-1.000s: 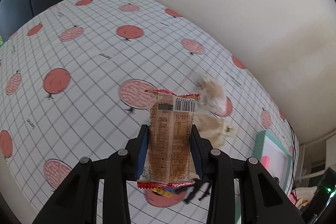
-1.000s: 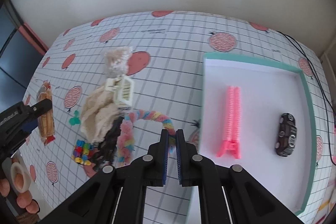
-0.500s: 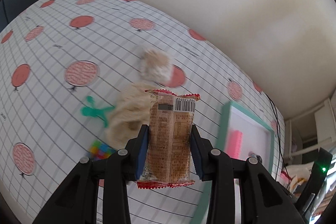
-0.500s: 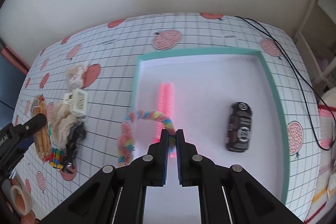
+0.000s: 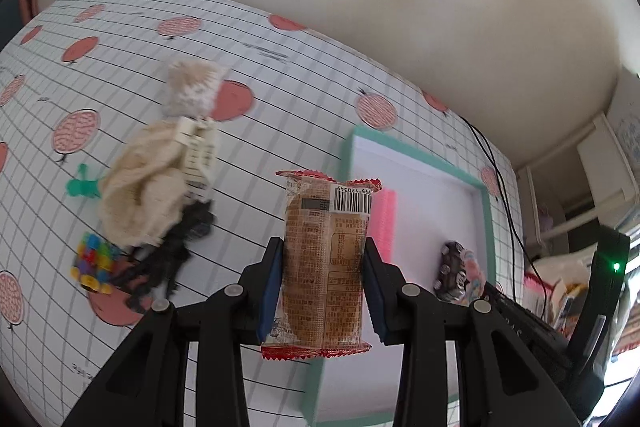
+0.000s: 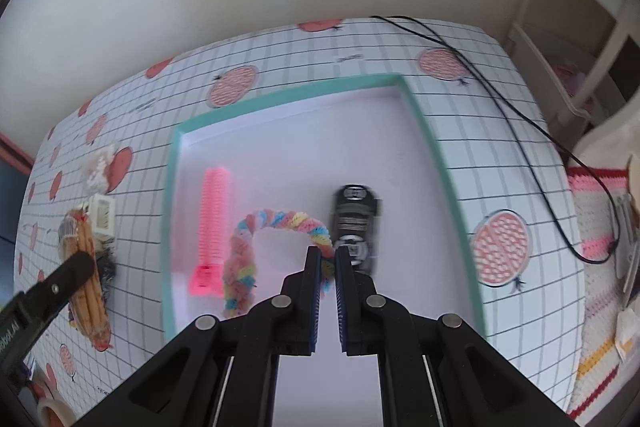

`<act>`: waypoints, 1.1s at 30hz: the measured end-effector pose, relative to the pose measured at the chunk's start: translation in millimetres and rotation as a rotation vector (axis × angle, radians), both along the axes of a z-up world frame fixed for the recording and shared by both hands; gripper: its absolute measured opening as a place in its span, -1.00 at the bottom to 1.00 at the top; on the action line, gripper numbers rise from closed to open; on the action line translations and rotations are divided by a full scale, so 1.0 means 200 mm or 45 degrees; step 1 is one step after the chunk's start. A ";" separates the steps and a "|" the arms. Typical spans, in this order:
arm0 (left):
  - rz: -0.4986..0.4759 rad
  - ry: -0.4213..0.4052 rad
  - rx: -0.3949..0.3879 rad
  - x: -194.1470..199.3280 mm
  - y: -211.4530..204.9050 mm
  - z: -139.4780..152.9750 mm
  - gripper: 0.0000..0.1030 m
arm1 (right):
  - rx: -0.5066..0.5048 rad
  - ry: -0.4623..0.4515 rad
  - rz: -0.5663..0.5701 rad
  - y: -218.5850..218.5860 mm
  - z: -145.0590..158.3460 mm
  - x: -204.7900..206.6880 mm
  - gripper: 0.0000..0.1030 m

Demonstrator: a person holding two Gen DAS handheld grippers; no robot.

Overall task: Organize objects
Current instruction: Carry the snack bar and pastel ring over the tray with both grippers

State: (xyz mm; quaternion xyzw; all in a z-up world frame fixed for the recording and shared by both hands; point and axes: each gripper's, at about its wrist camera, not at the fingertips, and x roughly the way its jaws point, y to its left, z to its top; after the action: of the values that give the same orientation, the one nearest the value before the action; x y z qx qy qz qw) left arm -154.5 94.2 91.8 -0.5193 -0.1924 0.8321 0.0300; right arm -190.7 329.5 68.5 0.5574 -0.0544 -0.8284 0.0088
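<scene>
While left gripper [image 5: 325,261] clamps the snack [image 5: 326,259] upright, tray [image 5: 486,191] lies ahead-right; right gripper [image 6: 328,261], nearly closed on the rope [image 6: 276,221], hangs over it.

tablecloth [image 6: 280,67]: white, thin dark grid lines, scattered red-pink fruit rounds
tray [image 6: 440,163]: mint-green rim, white floor
comb [image 6: 214,219], in the tray's left half: bright pink
braided rope [image 6: 240,259], right of the comb in the tray: pastel pink, blue, yellow, green
toy car [image 6: 354,223], right of the rope in the tray: black with white markings
snack packet [image 5: 326,259]: brown, red zigzag ends, white barcode patch
knitted cloth [image 5: 140,195], left of the tray: cream
beads [image 5: 94,263], left of the tray: mixed bright colours
</scene>
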 end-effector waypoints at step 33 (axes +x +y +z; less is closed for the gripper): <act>-0.241 -0.210 -0.082 0.04 0.38 -0.28 -0.24 | 0.102 -0.167 -0.031 0.18 -0.16 0.01 -0.79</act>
State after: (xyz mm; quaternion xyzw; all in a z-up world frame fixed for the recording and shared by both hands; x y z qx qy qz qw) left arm -146.4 170.5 36.8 -0.6025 -0.1176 0.7857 0.0758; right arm -188.6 365.5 37.3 0.6097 -0.0286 -0.7917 -0.0271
